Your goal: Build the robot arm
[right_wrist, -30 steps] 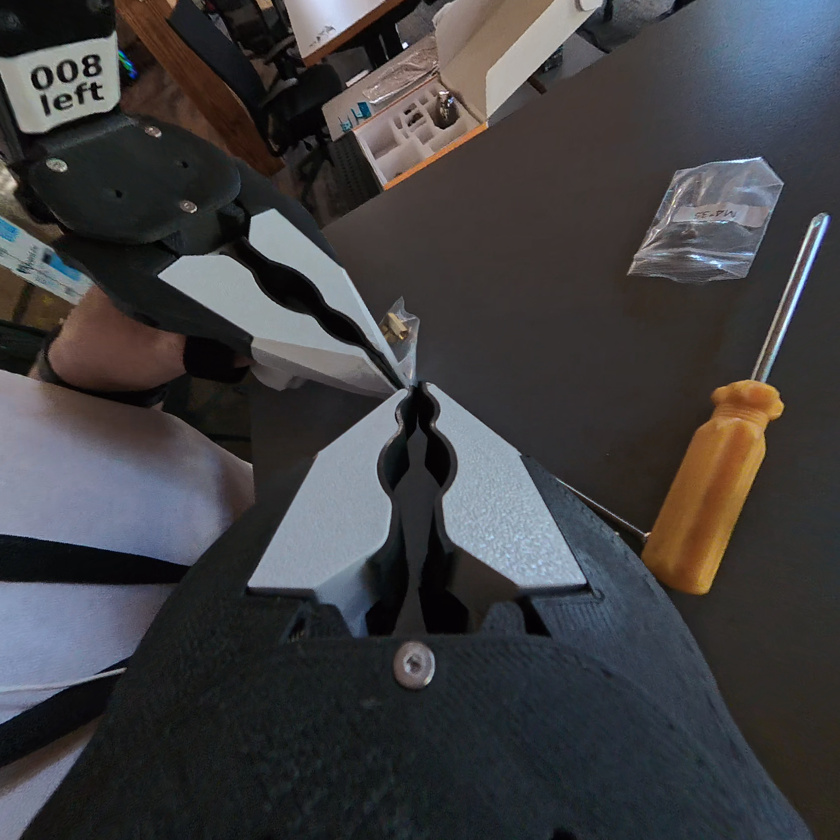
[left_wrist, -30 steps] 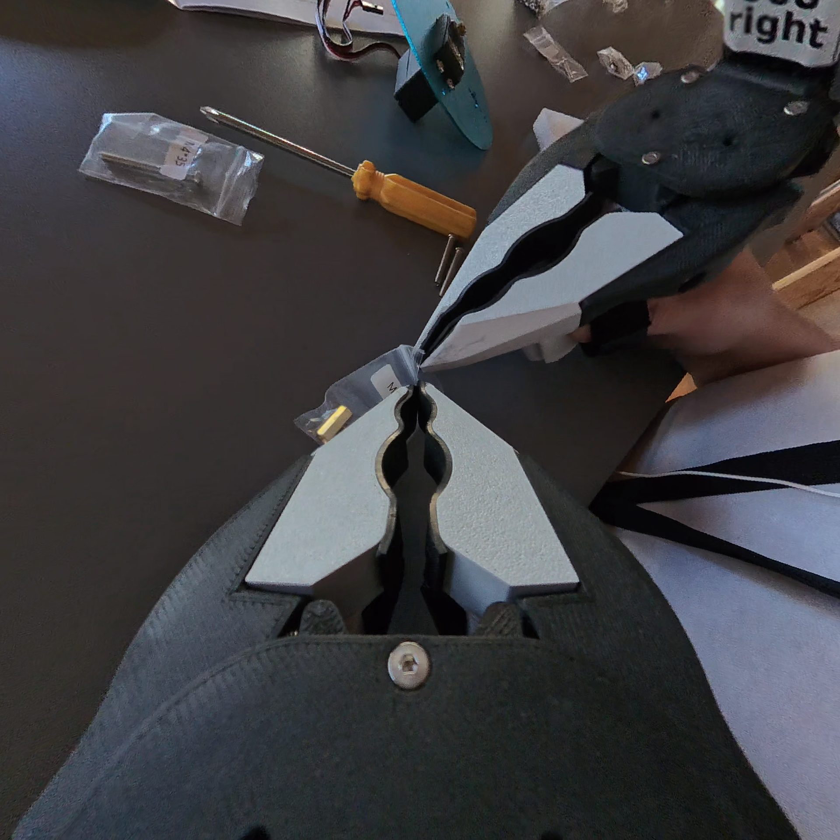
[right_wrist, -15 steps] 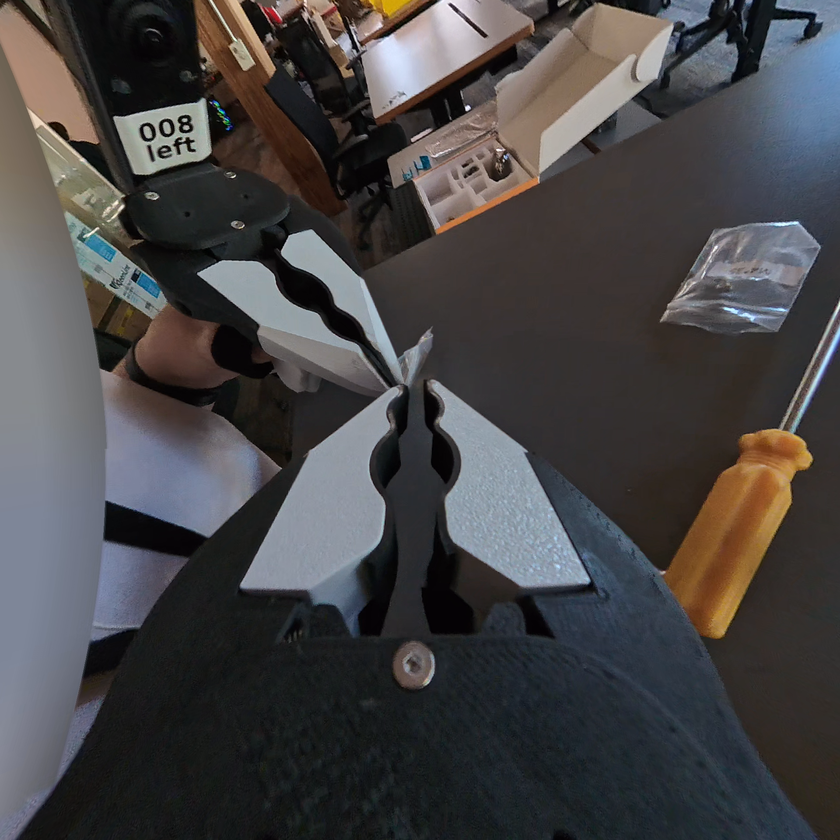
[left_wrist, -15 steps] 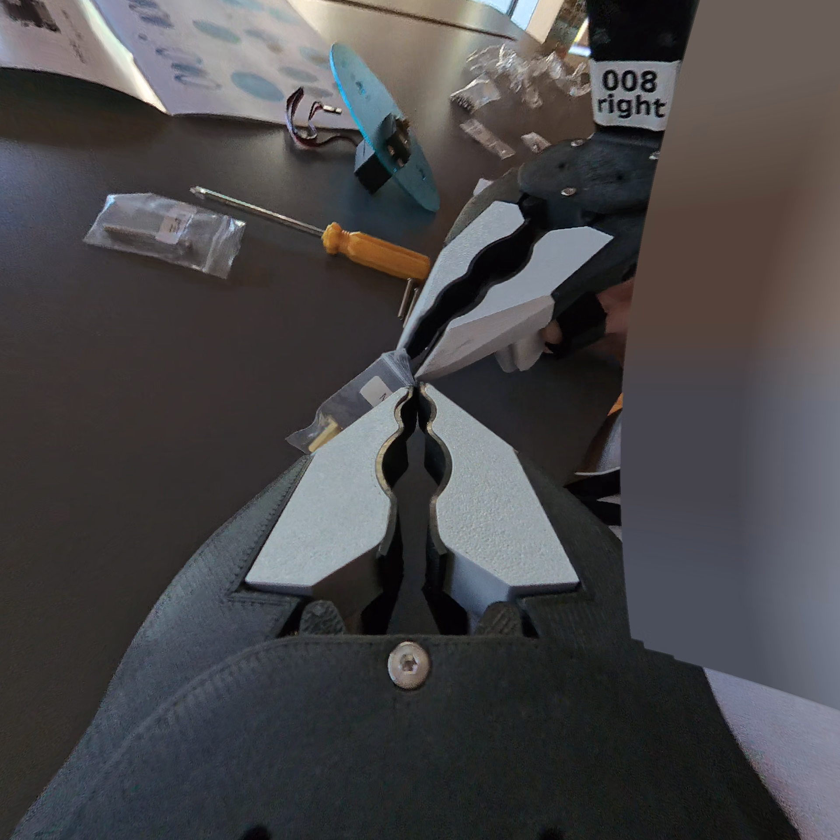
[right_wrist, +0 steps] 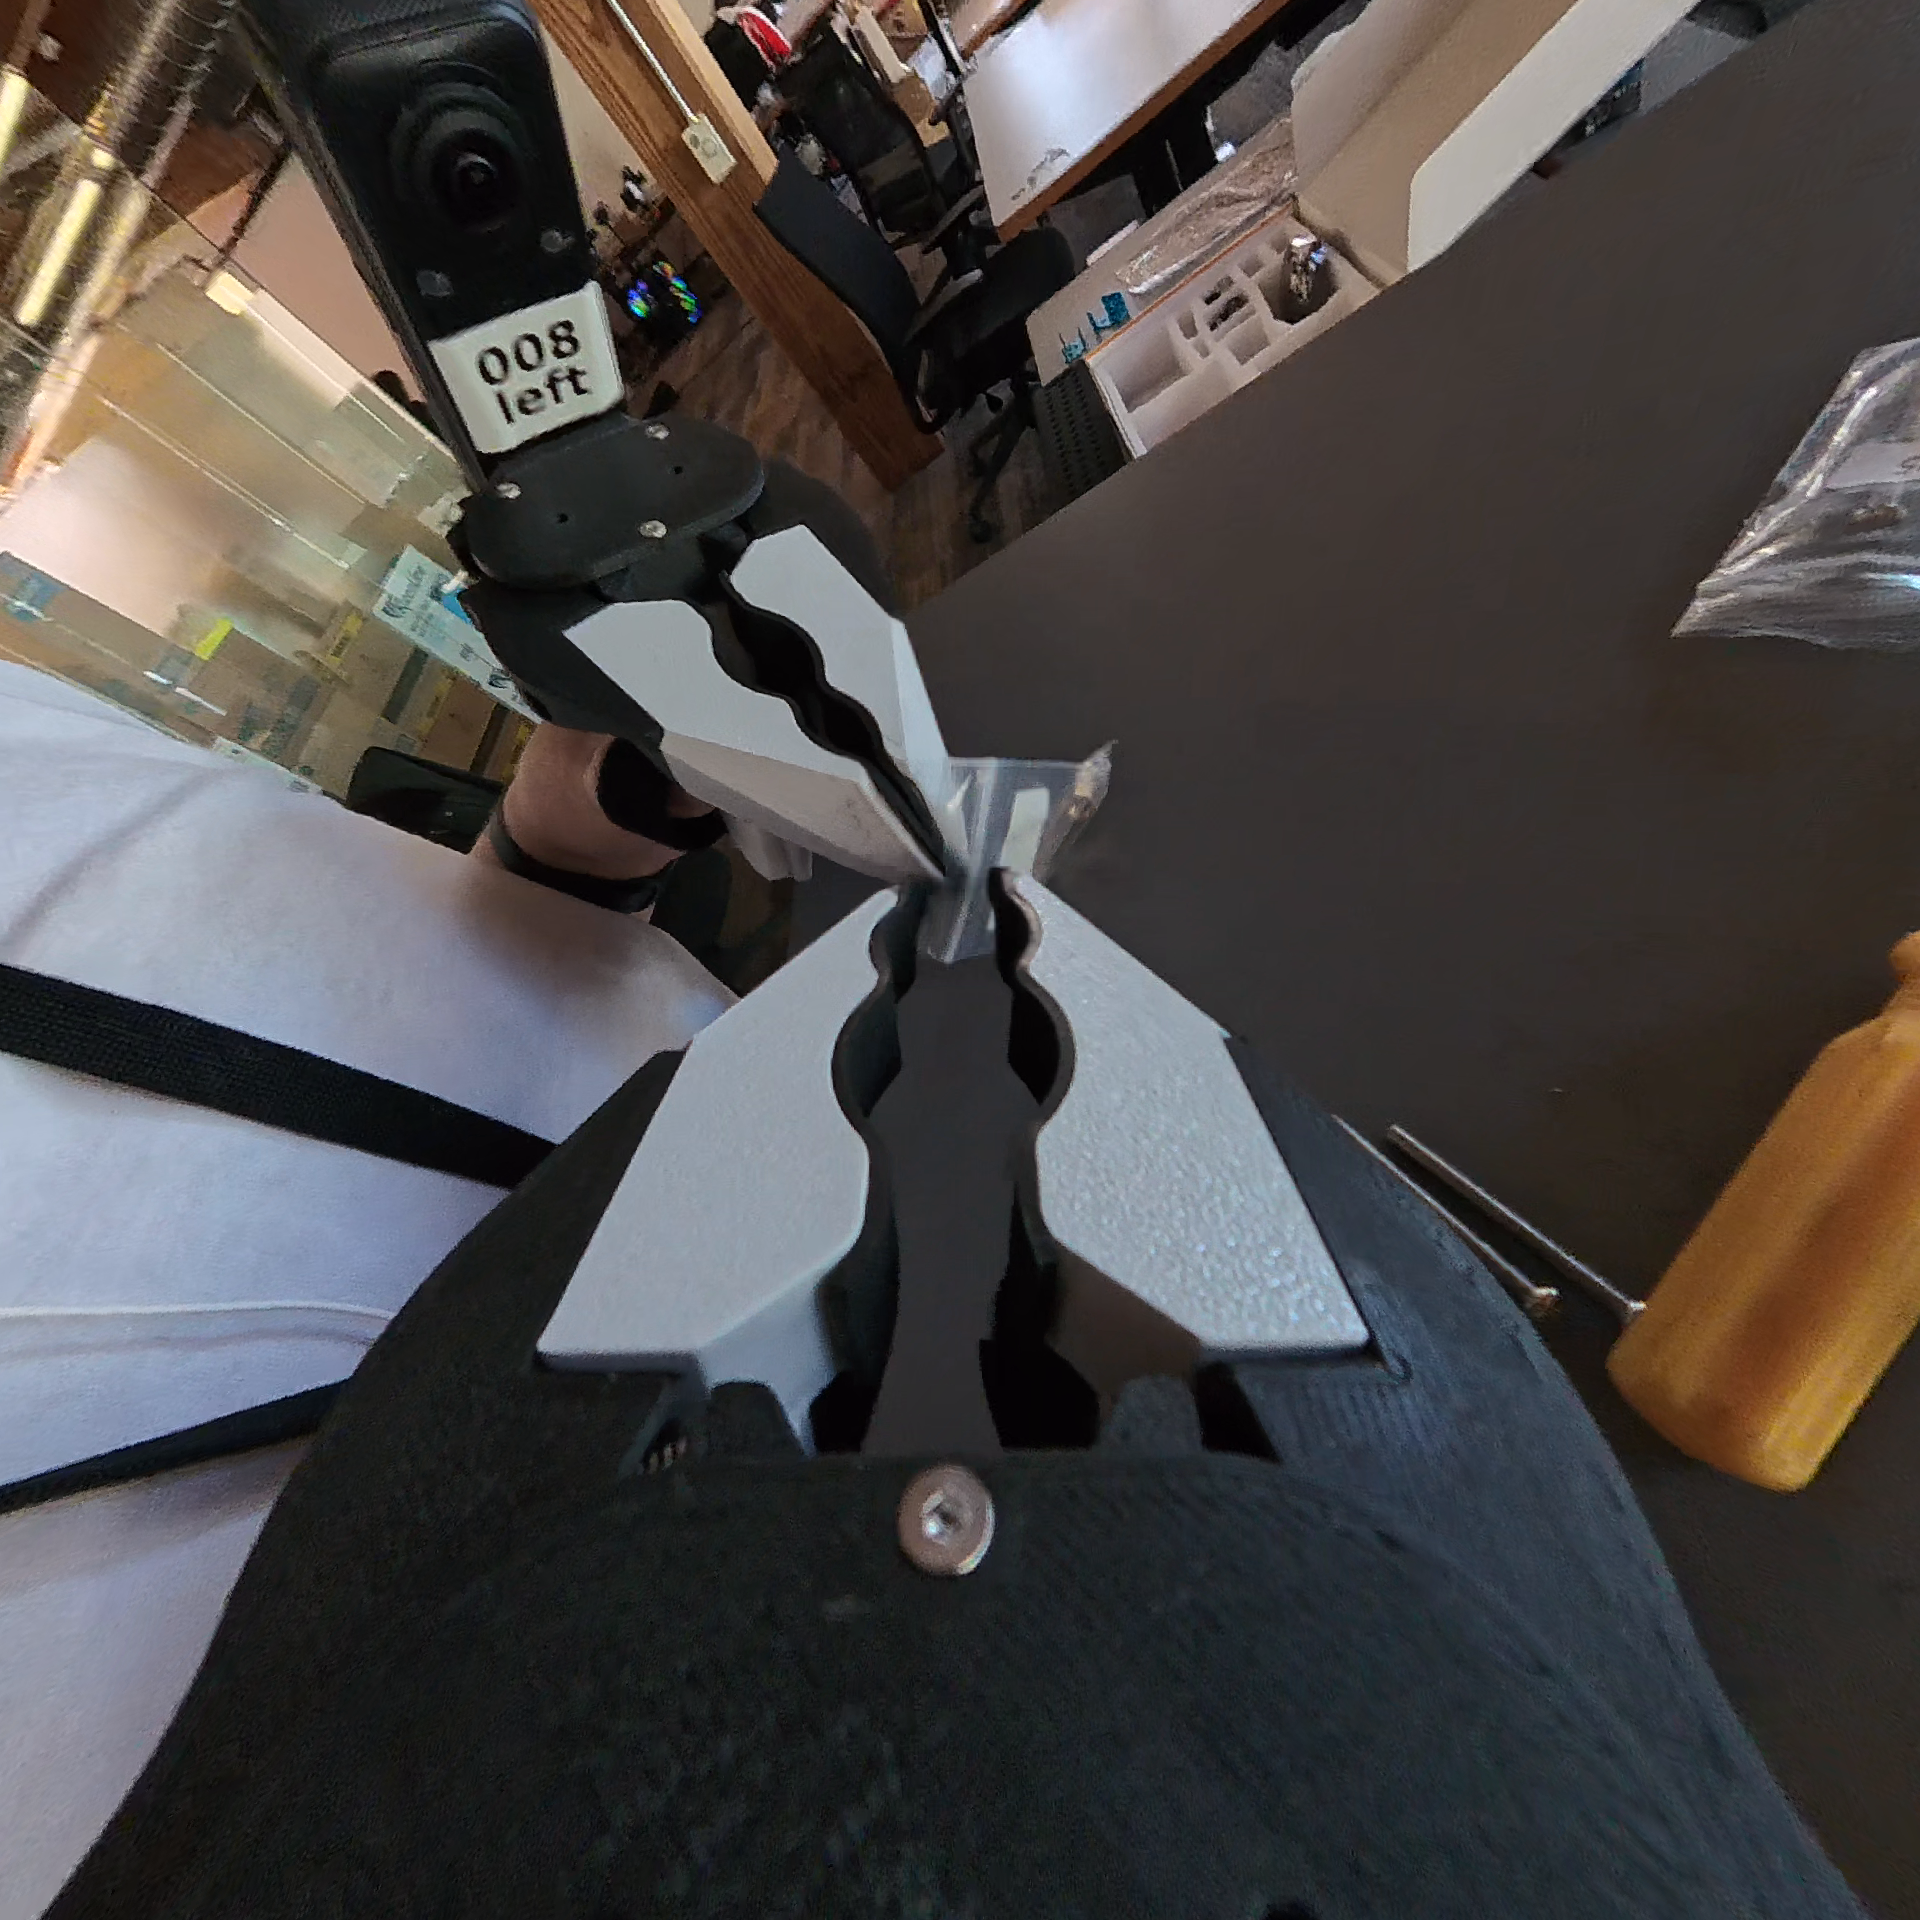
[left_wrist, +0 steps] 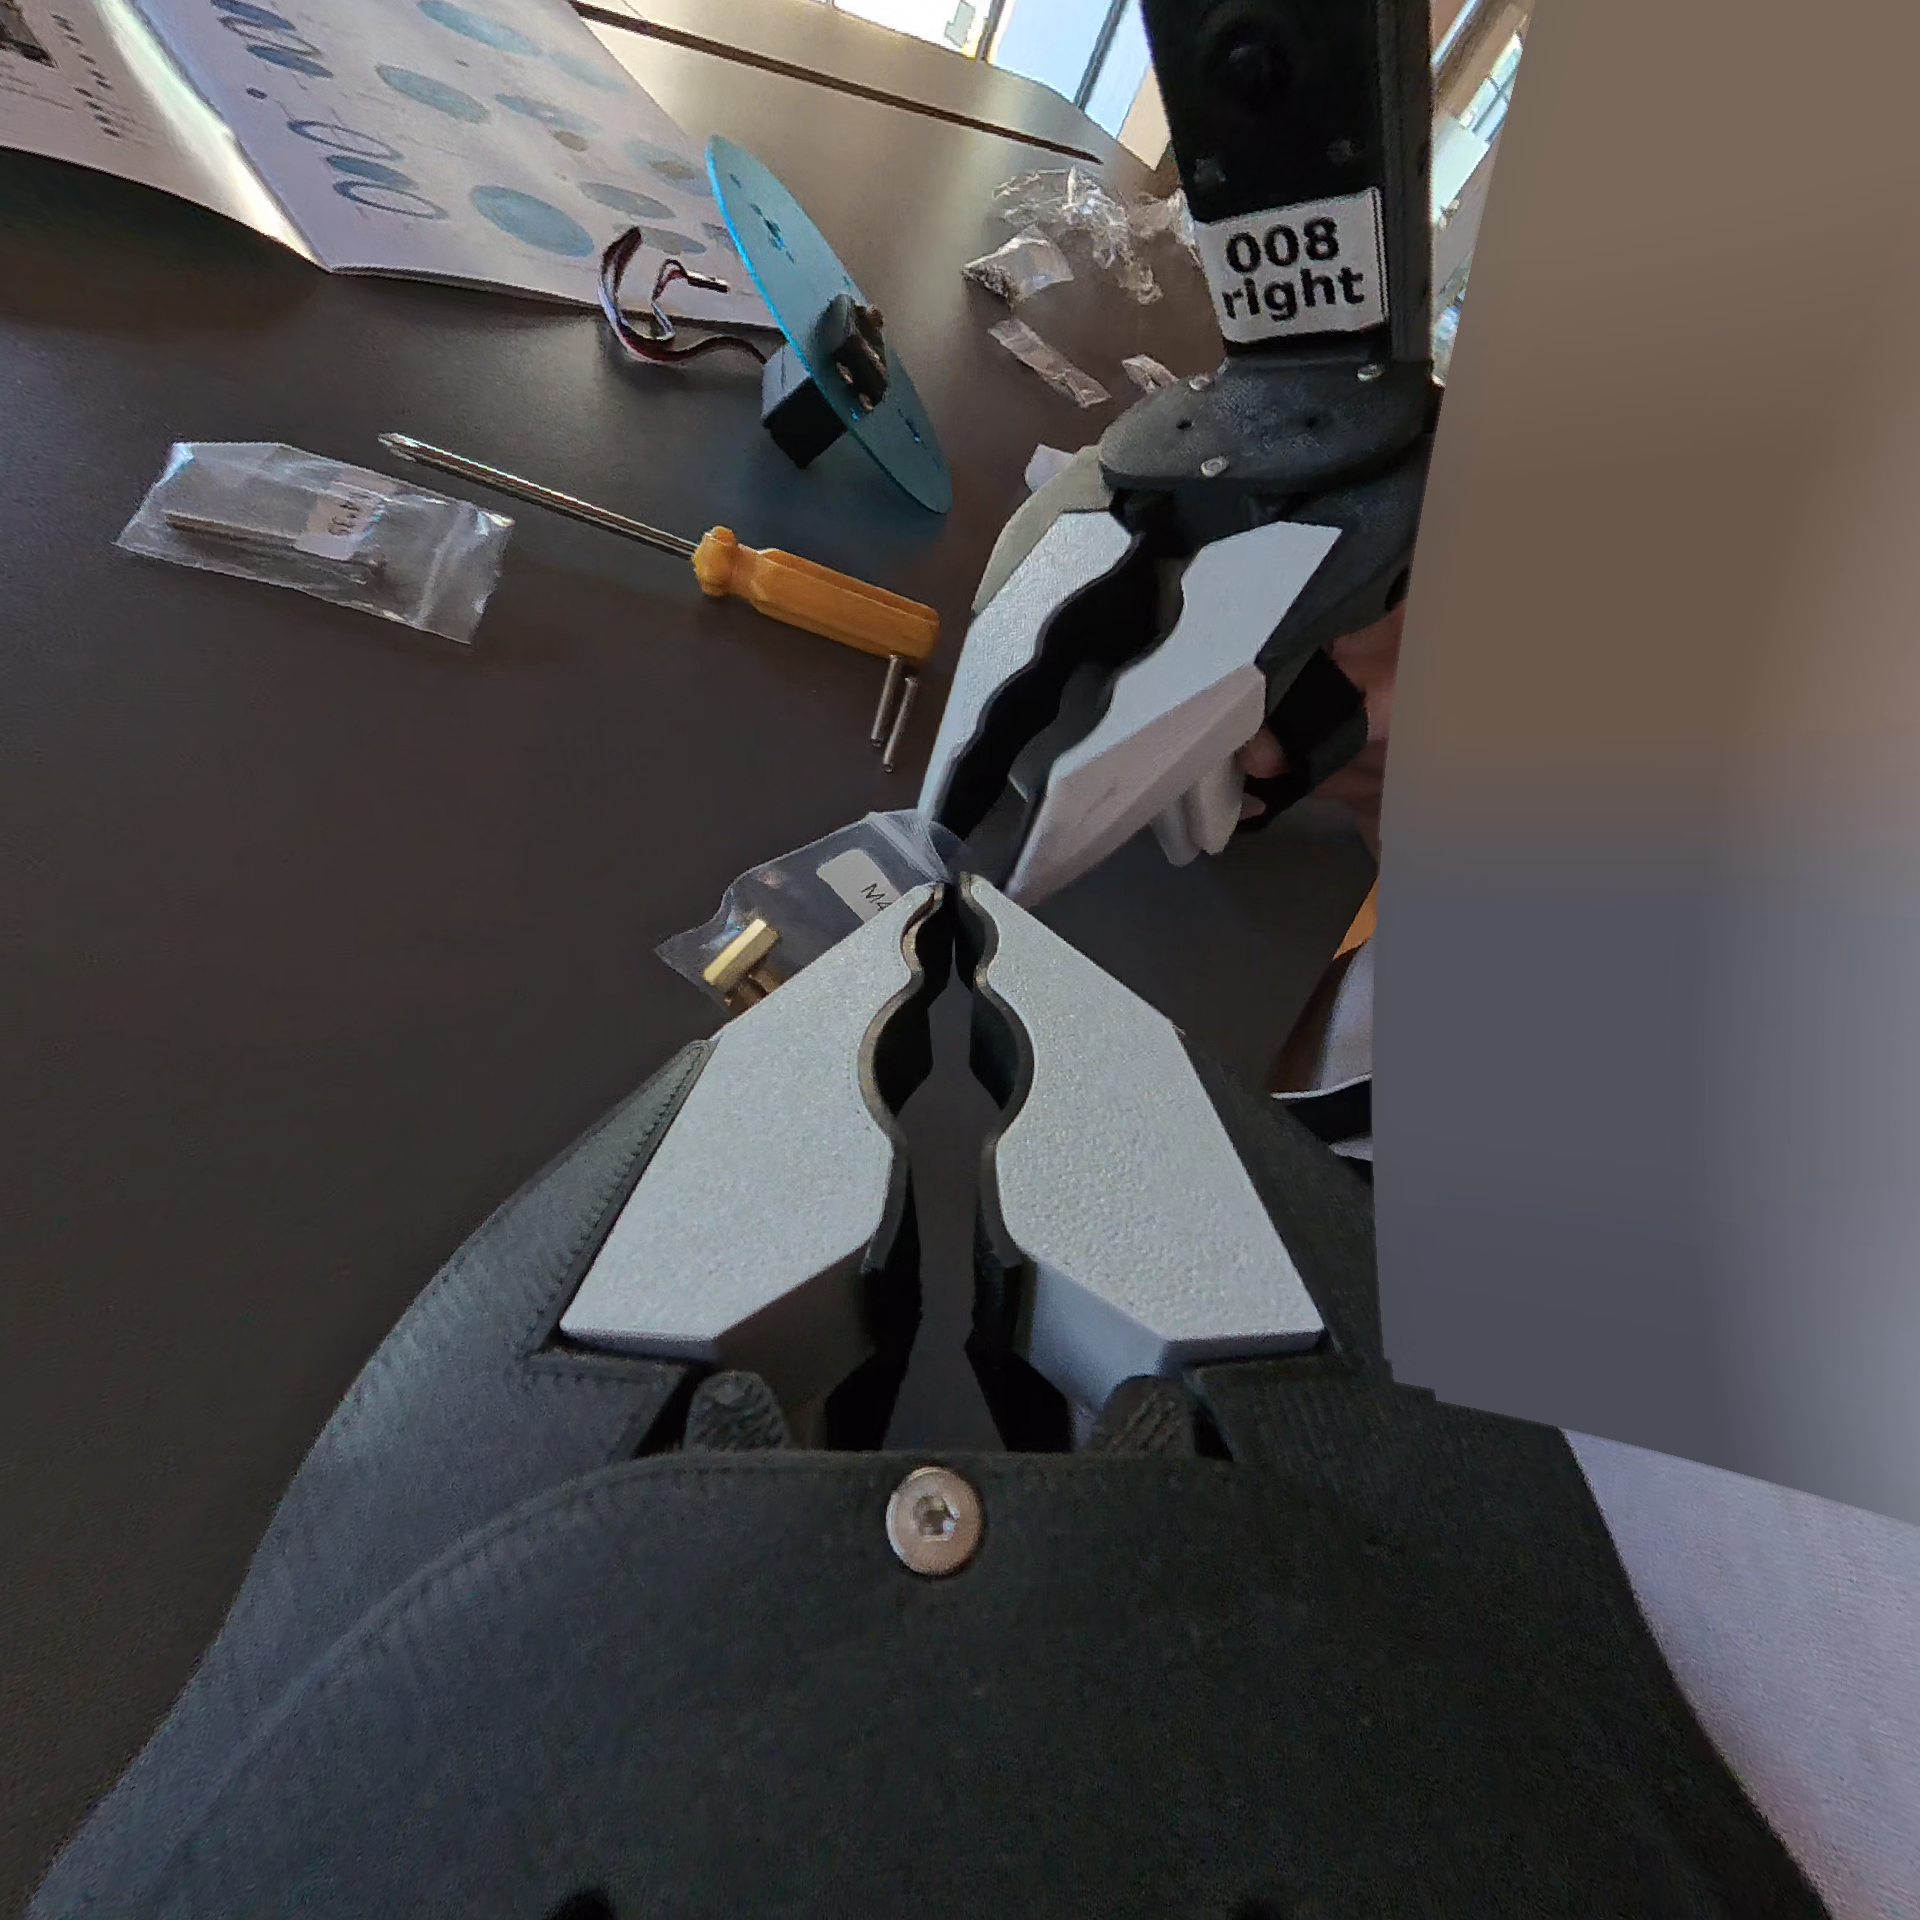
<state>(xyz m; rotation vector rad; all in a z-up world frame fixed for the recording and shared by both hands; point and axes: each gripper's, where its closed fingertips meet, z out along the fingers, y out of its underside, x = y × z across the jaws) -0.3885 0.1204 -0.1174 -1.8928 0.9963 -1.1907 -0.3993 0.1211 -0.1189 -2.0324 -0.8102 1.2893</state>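
A small clear plastic bag [left_wrist: 821, 909] with a white label holds a brass piece [left_wrist: 740, 951]. My left gripper [left_wrist: 954, 894] is shut on the bag's edge and holds it above the dark table [left_wrist: 364, 935]. My right gripper [right_wrist: 951, 899] meets it tip to tip. Its fingers stand slightly apart, with a corner of the bag [right_wrist: 1029, 800] lying loose between the tips. The left gripper [right_wrist: 935, 862] shows in the right wrist view pinching the bag from the upper left. The right gripper [left_wrist: 982, 847] shows in the left wrist view coming from the upper right.
An orange-handled screwdriver [left_wrist: 821, 597] [right_wrist: 1787, 1278] and two thin pins [left_wrist: 894, 707] [right_wrist: 1507, 1216] lie close by. A bag of screws [left_wrist: 322, 540], a teal disc with a black block [left_wrist: 831, 343], a printed sheet [left_wrist: 364, 135] and loose clear bags [left_wrist: 1060, 239] lie farther off. A person's white shirt [right_wrist: 260, 935] is at the table edge. Left and right tips are no more than a few centimetres apart.
My right gripper was shut on the bag and has now parted its fingers. Both grippers have tilted up with the bag. My left gripper stays shut on it.
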